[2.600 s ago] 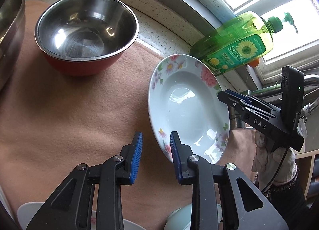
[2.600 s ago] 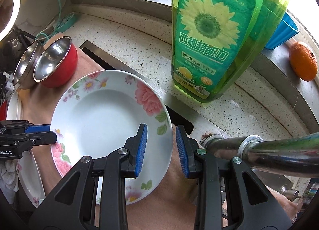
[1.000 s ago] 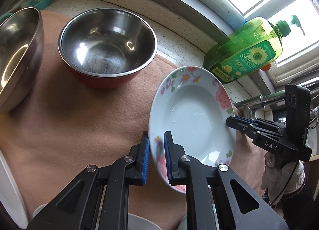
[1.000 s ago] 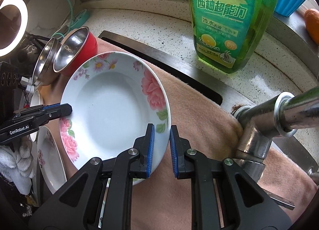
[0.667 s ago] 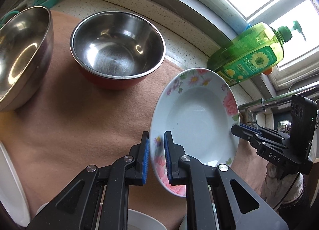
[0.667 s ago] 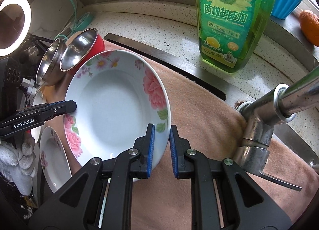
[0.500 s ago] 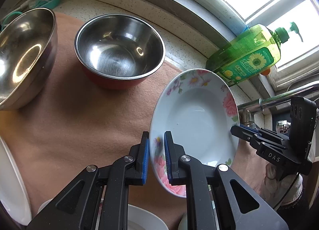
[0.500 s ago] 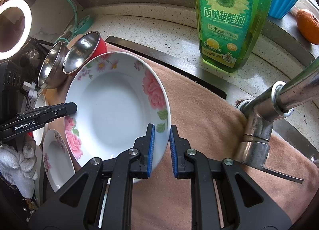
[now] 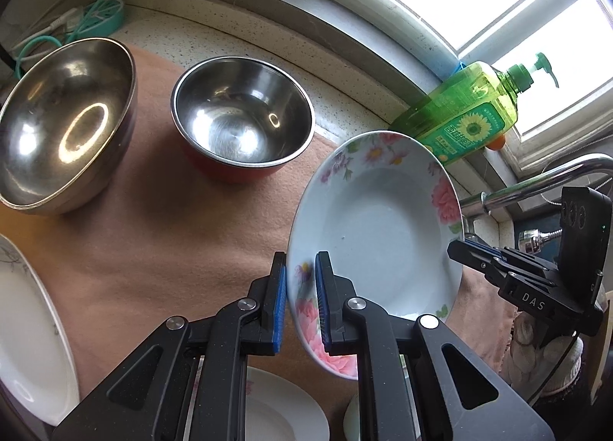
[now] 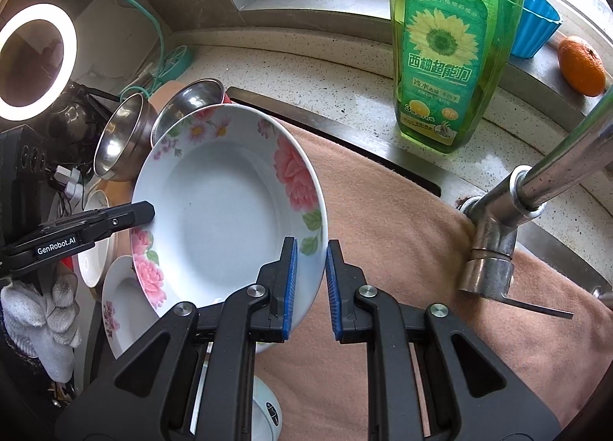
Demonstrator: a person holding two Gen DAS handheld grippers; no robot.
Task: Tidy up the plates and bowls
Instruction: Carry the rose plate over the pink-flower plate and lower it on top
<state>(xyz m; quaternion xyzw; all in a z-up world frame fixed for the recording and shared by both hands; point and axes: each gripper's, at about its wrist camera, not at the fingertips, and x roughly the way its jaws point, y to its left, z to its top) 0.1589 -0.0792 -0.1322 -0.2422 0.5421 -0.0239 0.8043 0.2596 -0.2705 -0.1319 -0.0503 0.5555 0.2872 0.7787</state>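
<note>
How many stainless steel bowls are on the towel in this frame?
2. A plain steel bowl sits at the far left of the towel, tilted; a red-sided steel bowl stands beside it to its right. Both also show behind the held floral plate.

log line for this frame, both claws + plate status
left claw: shut on flowered plate | right claw: shut on opposite rim | plate: lifted off brown cloth, tilted | bowls: untouched
</note>
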